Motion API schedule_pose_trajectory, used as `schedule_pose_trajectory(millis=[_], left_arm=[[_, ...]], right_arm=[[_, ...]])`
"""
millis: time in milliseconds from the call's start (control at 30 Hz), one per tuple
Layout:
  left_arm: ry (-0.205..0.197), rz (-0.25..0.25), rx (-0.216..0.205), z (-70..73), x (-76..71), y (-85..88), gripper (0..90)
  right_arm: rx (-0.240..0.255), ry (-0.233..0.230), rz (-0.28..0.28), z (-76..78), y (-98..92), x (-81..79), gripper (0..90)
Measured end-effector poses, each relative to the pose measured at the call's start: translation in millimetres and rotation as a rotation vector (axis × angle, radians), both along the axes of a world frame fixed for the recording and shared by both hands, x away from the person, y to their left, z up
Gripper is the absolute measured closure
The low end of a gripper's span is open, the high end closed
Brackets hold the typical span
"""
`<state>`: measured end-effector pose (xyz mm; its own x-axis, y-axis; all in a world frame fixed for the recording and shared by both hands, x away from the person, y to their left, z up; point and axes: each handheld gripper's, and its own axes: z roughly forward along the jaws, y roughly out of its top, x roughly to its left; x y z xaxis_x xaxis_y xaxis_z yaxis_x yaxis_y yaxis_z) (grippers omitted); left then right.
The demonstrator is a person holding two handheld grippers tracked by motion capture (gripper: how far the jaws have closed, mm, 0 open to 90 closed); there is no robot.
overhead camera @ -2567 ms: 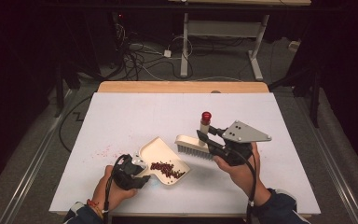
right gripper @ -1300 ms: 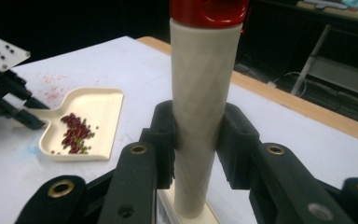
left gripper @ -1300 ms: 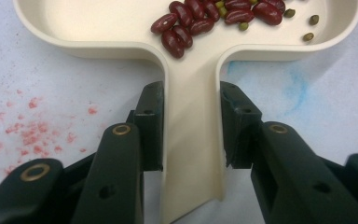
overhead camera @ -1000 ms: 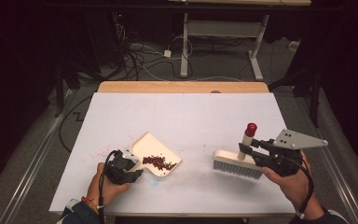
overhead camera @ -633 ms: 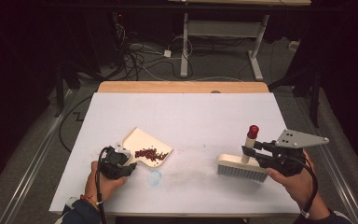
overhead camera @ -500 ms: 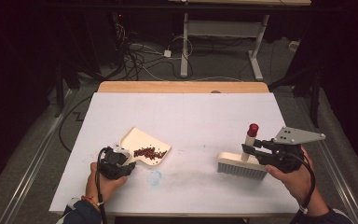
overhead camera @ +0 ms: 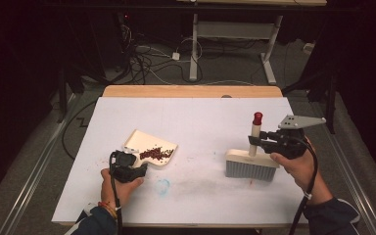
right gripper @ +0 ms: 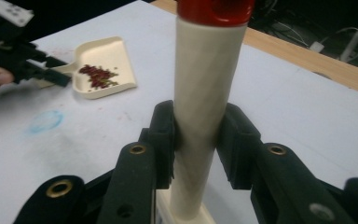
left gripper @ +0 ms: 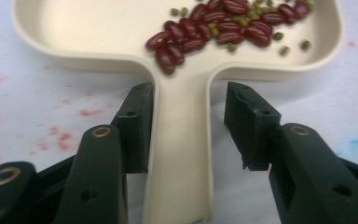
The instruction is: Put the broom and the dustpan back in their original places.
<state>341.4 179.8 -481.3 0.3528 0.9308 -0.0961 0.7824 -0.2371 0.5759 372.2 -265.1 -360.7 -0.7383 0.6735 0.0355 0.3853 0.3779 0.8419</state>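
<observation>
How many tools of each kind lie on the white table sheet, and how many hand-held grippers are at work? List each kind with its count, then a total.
Dustpan, cream, holding beans: 1
Brush, cream with a red-capped handle: 1
Grippers, left gripper and right gripper: 2
Total: 4

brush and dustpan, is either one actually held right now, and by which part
The right gripper clamps the brush by its upright handle. The left gripper has just opened off the dustpan handle.

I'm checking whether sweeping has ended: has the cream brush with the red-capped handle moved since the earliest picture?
Yes. The cream brush with the red-capped handle has gone rightward, from beside the cream dustpan toward the white table's right edge.
</observation>
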Motion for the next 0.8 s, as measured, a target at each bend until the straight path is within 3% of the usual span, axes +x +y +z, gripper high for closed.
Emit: schedule_pose_trajectory(millis=[100, 167, 333, 400, 467, 533, 667, 800], left_arm=[[0.013, -0.031, -0.019, 0.7, -5.6, -7.4, 44.7], [0.020, -0.071, -0.054, 1.7, -9.5, -9.2, 43.2], [0.018, -0.125, -0.054, 3.3, -16.8, -8.9, 42.5], [0.022, -0.170, -0.060, 4.0, -18.3, -6.9, 39.1], [-0.024, -0.178, -0.032, 6.9, -22.2, -2.7, 37.2], [-0.065, -0.212, -0.036, 10.8, -24.9, 4.7, 34.1], [-0.190, -0.244, -0.021, 16.4, -35.5, 18.2, 23.7], [-0.295, -0.287, 0.058, 16.0, -46.4, 25.6, 19.7]], right_arm=[[0.005, 0.006, -0.024, -4.6, 1.0, 17.0, 66.8], [-0.020, 0.002, -0.054, -8.4, 2.6, 27.4, 65.4], [-0.030, 0.051, -0.119, -18.5, 1.2, 52.2, 63.8], [-0.041, 0.065, -0.139, -22.5, 0.9, 59.8, 63.0], [-0.046, 0.078, -0.159, -26.7, 0.4, 65.9, 62.6], [-0.047, 0.092, -0.183, -31.2, -1.0, 71.3, 62.4], [-0.034, 0.122, -0.223, -39.5, -5.1, 80.0, 62.0], [-0.039, 0.144, -0.264, -46.8, -8.3, 87.6, 61.3]])
